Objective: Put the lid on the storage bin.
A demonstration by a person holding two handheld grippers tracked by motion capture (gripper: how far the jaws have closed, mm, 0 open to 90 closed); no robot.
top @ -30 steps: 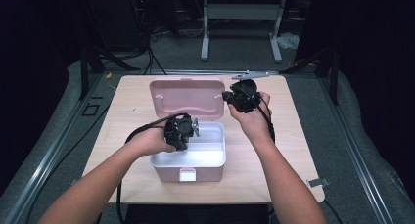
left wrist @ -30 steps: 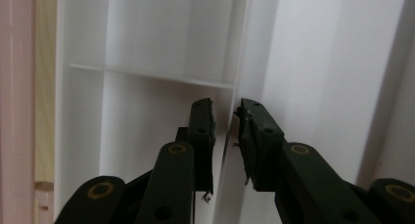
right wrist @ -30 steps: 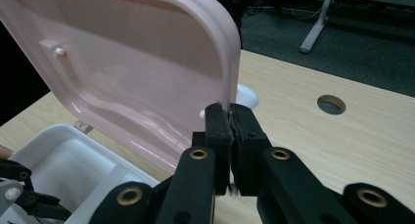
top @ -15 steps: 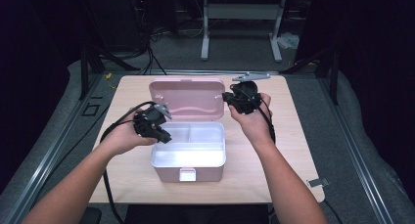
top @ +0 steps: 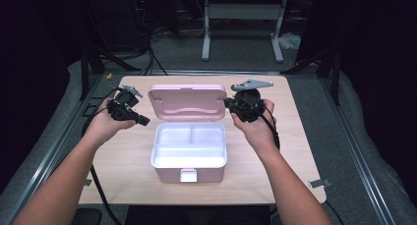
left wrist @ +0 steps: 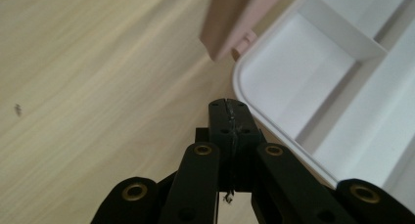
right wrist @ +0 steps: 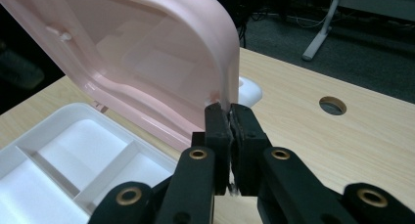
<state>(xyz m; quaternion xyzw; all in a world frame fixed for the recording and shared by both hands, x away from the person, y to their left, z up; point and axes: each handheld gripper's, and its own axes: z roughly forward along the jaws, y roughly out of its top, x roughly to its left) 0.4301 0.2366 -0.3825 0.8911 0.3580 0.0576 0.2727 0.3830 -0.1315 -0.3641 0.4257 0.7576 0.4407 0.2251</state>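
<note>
A pink box (top: 189, 172) stands mid-table with its lid (top: 187, 102) raised and a white divided tray (top: 189, 141) inside, nothing in it. My right gripper (top: 228, 103) is at the lid's right edge. In the right gripper view its jaws (right wrist: 227, 111) are shut on the lid's (right wrist: 147, 53) rim, above the tray (right wrist: 58, 150). My left gripper (top: 142, 121) hovers left of the box, over bare wood. Its jaws have just been closing and now meet (left wrist: 229, 106) with nothing between them, beside the tray's corner (left wrist: 318, 77) and the lid's (left wrist: 235, 18) end.
The wooden table (top: 295, 136) has bare room on both sides of the box and a round cable hole (right wrist: 333, 105) at the far right. A small metal clip (top: 317, 183) lies near the front right edge. Cables and a white stand (top: 241, 18) sit on the floor behind.
My left gripper has pulled out from over the tray and moved left and slightly up, with its jaws closing. The right gripper and the lid have stayed put.
</note>
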